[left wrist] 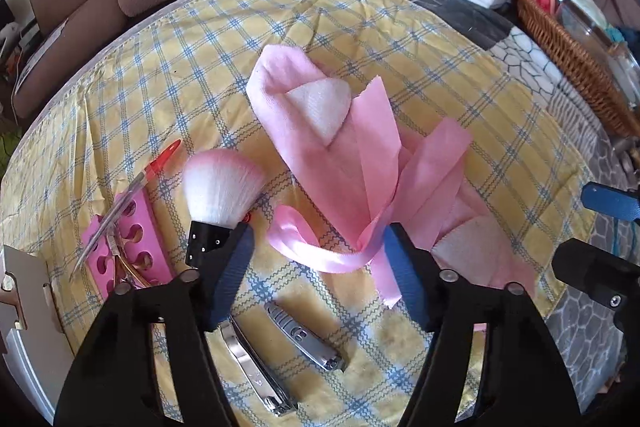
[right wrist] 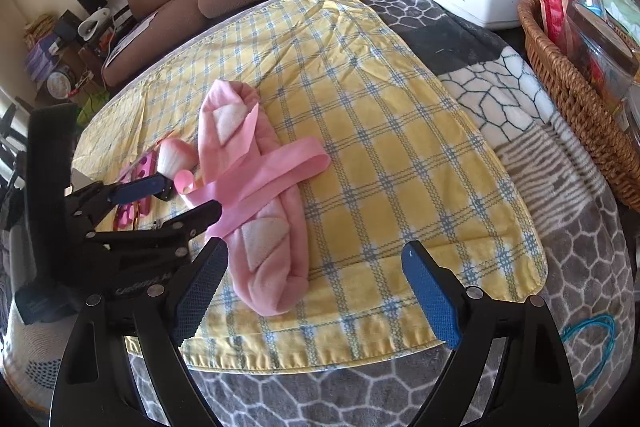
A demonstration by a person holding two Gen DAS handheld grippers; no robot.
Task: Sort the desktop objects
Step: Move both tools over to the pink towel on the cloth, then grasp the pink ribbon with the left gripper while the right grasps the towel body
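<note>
Lying lengthwise – pink headband – long axis near-to-far.

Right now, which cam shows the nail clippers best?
Left wrist view: both nail clippers lie in plain sight on the checked cloth, between the fingers. In the right wrist view the left gripper hides them.

Right hand-held gripper jaws wide apart, nothing between, hovering over yellow plaid cloth. Left hand-held gripper at pink ribbon on rolled pink towel. Wicker basket far right.
</note>
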